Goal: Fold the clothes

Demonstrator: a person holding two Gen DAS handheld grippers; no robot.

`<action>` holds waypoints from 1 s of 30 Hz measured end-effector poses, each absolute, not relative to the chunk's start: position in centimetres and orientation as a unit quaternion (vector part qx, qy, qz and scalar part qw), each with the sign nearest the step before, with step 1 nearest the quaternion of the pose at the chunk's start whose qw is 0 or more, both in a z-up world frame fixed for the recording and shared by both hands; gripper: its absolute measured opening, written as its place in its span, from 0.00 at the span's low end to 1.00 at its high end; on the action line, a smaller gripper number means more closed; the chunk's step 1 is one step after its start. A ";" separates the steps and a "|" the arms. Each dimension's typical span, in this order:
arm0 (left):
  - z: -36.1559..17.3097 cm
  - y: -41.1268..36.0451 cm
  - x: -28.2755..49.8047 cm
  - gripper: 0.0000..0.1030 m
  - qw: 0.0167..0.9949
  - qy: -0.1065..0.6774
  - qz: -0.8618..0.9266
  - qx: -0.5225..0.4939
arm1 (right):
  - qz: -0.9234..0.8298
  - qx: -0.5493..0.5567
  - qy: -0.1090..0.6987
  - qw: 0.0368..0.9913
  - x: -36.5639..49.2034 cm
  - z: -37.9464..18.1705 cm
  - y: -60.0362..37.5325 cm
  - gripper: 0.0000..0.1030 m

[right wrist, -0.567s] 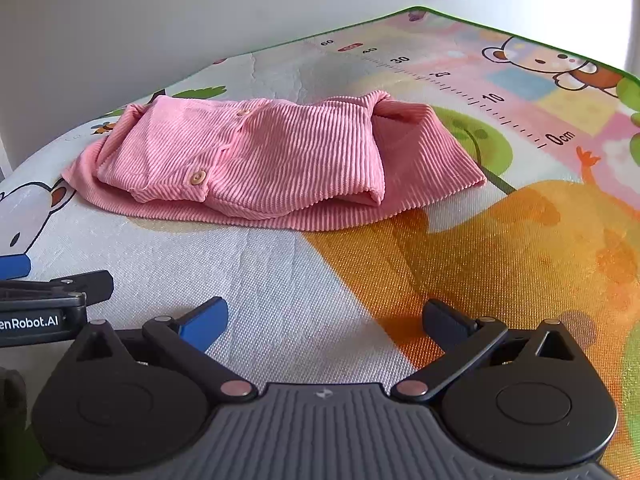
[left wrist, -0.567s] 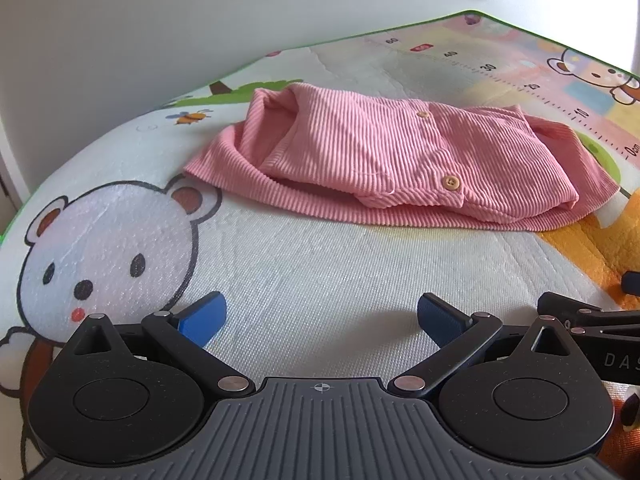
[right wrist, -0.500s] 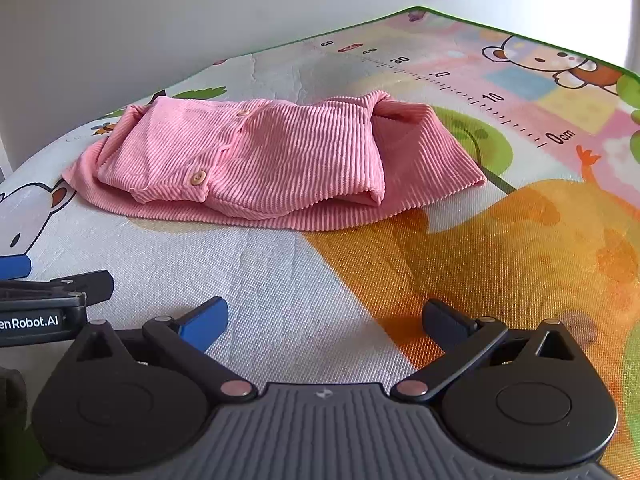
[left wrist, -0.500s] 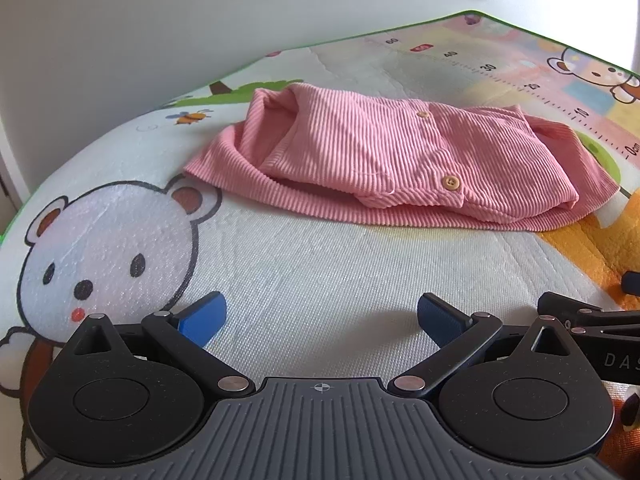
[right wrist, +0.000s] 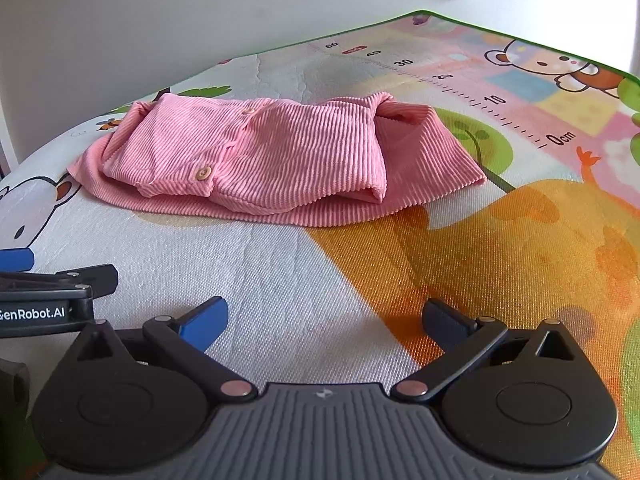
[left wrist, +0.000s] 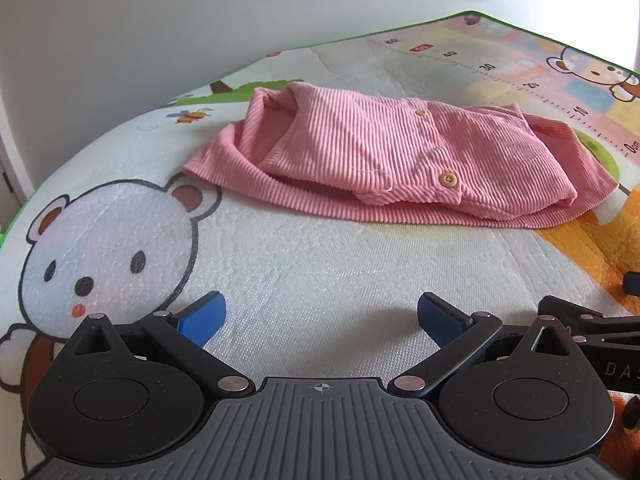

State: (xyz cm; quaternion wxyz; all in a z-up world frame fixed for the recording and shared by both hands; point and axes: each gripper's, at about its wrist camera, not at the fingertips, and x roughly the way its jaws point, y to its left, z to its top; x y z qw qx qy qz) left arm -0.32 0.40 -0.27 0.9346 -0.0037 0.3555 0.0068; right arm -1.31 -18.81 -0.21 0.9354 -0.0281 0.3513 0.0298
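Left hand-held gripper (left wrist: 321,318) released | right hand-held gripper (right wrist: 325,320) released | pink garment (right wrist: 276,160) apparently folded, underside hidden

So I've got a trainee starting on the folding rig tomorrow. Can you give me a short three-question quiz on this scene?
1. True or false: the left gripper is shut on the pink garment.
2. What lies under the garment: A) wooden table, B) cartoon play mat, C) bare tiled floor?
3. Fill in: the garment's fastenings are wooden-looking ____.

Key: 1 false, both it and the right gripper are open and apart from the garment; 2 B; 3 buttons.
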 end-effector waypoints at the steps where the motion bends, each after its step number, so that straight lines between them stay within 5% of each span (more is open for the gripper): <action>1: -0.2 0.3 -0.6 1.00 0.935 0.355 0.007 -0.003 | 0.031 -0.030 0.351 0.935 -1.5 -0.2 -18.8 1.00; 30: -0.2 -0.1 -0.6 1.00 0.936 0.352 0.001 -0.002 | 0.022 -0.038 0.342 0.939 -1.5 -0.4 -18.1 1.00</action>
